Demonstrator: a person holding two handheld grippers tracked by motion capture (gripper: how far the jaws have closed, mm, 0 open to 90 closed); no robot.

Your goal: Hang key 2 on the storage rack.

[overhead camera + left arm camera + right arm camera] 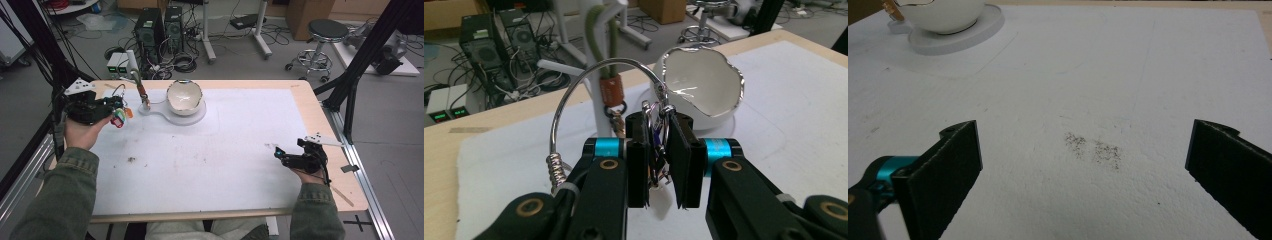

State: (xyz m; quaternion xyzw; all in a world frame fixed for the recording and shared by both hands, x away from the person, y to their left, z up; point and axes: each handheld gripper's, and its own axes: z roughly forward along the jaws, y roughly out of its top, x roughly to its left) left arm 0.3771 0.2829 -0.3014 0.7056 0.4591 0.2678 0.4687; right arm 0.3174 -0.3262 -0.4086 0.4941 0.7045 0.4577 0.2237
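Observation:
My left gripper (116, 111) (659, 127) is shut on a bunch of small metal rings (657, 145) that carries a wide steel wire loop (574, 85). Small red and green tags (118, 120) hang under the jaws, above the mat's far left corner. Just beyond it stands a white post (144, 102) (600, 107) with a green strap and an orange tag (611, 91). A white bowl (184, 97) (699, 82) with a jagged silver rim sits on a round white base beside the post. My right gripper (278, 153) (1083, 165) rests open and empty low over the mat at the near right.
A white mat (210, 150) covers most of the wooden table (325, 130). Dark smudges (1093, 147) mark the mat ahead of the right jaws. Beyond the far edge are computer towers (150, 32), cables and a stool (325, 35). Black frame bars (365, 55) stand at both sides.

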